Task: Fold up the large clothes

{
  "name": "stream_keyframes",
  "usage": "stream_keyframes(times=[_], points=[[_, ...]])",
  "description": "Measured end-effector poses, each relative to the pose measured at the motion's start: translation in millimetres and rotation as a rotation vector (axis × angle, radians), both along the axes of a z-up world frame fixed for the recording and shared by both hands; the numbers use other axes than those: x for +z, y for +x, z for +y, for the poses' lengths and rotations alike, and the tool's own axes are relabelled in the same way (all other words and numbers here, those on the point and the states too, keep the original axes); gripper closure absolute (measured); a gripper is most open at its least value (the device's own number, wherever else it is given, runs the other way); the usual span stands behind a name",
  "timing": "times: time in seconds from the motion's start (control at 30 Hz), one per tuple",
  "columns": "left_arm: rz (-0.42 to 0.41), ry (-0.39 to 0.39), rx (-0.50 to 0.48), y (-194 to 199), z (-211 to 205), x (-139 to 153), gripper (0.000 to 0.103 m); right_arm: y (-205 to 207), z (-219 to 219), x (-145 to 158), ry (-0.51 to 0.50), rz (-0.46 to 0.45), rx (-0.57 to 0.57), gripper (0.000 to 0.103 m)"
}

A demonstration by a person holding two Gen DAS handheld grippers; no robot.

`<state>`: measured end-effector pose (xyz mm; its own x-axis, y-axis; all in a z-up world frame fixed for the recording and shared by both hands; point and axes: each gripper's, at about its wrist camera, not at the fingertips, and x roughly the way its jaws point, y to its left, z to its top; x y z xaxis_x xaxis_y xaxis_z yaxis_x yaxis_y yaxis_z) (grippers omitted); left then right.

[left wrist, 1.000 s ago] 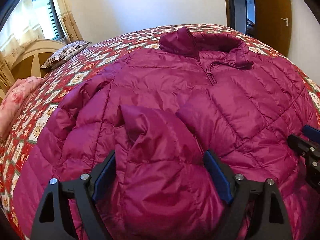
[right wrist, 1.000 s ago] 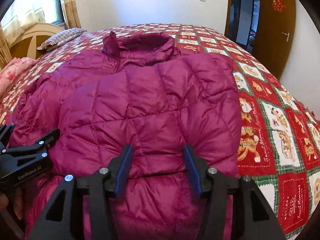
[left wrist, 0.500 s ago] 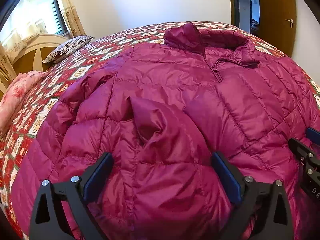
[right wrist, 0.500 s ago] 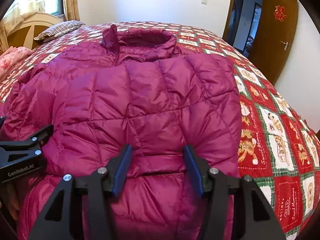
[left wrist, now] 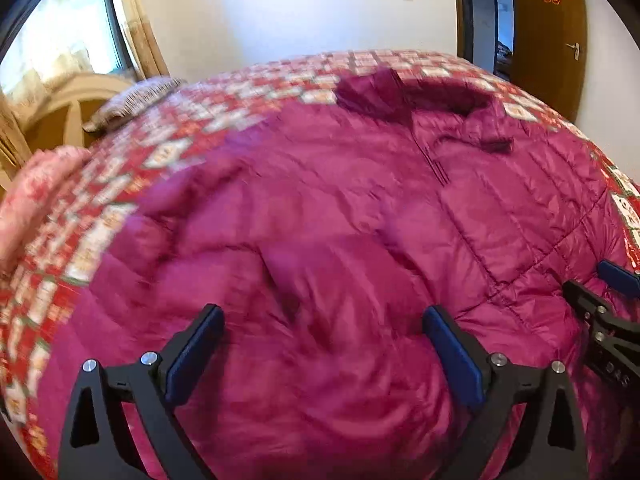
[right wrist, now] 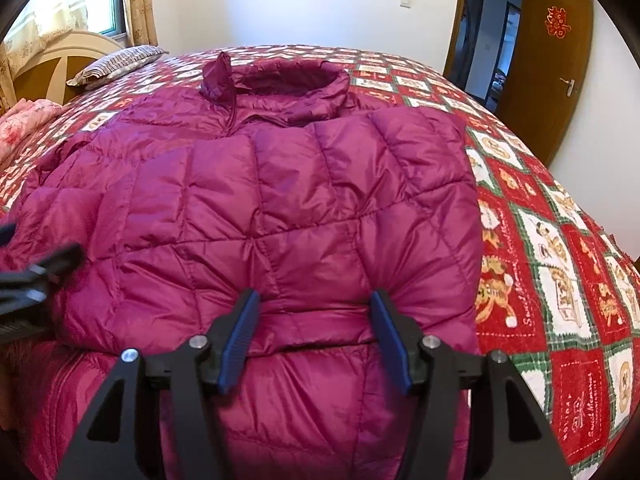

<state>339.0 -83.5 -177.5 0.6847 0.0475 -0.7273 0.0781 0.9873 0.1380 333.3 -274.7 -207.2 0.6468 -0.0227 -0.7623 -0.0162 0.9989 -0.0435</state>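
Note:
A large magenta quilted down jacket (left wrist: 340, 208) lies on the bed with its collar at the far side; it also shows in the right wrist view (right wrist: 280, 200). Both sleeves are folded in over the body. My left gripper (left wrist: 322, 326) is open, its jaws wide on either side of a bunched sleeve near the jacket's hem. My right gripper (right wrist: 314, 312) has its jaws part-closed around a gathered fold of the jacket's lower edge. The right gripper's tip shows at the right edge of the left wrist view (left wrist: 600, 312).
The red, white and green patchwork bedspread (right wrist: 560, 264) covers the bed. A striped pillow (right wrist: 116, 66) and a pink floral quilt (right wrist: 20, 124) lie at the left by the headboard. A wooden door (right wrist: 548, 68) stands open at the right.
My left gripper has opened wider and pulled back from the sleeve fold; its view is blurred by motion. My right gripper has kept its hold and its view has risen slightly.

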Motion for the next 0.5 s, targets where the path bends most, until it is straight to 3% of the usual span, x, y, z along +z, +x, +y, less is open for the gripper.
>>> stream_keyframes(times=[0.13,0.27,0.5], points=[[-0.065,0.003,0.032,-17.3,43.2,35.1,0.003,-1.1,-0.2,2.8,-0.008,0.004,-0.008,0.019],[-0.108,0.068,0.136,-38.0,113.2,53.5,0.003,-11.0,-7.1,15.6,0.061,0.001,-0.018,0.017],[0.012,0.088,0.314,-56.1,215.1,19.1,0.003,-45.8,0.3,42.8,0.13,-0.093,0.012,0.012]])
